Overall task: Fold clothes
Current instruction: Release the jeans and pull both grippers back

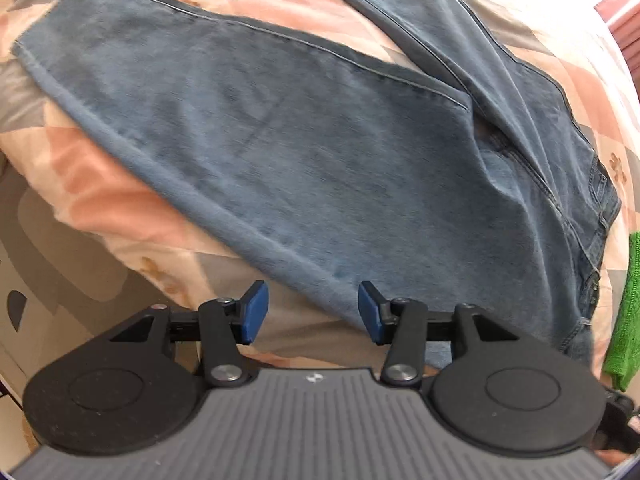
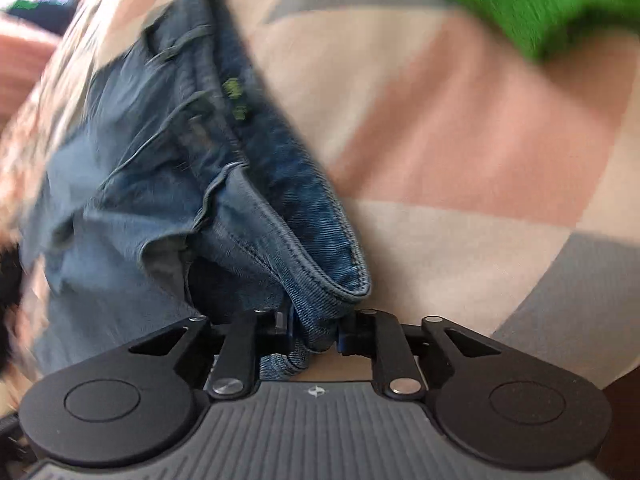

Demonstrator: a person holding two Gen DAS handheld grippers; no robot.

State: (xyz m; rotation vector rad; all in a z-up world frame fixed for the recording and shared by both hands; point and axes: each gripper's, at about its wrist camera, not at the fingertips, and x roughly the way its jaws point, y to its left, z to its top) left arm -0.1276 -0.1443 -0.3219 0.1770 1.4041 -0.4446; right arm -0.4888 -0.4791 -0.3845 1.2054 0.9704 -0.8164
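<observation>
A pair of blue jeans [image 1: 304,152] lies spread on a bed, one leg running to the upper left and the other toward the top right, the waistband at the right. My left gripper [image 1: 312,312] hovers open just short of the near leg's lower edge, its blue pads [image 1: 254,312] holding nothing. In the right wrist view the waistband of the jeans [image 2: 280,216] is bunched up and lifted. My right gripper [image 2: 314,336] is shut on a fold of that waistband, and denim fills the gap between the jaws.
The bed is covered by a quilt [image 1: 100,184] with pink, cream and grey patches [image 2: 460,152]. A bright green cloth [image 2: 540,0] lies on the bed beyond the waistband, and the same green cloth [image 1: 624,312] shows at the right edge of the left wrist view. The floor [image 1: 48,272] shows at lower left.
</observation>
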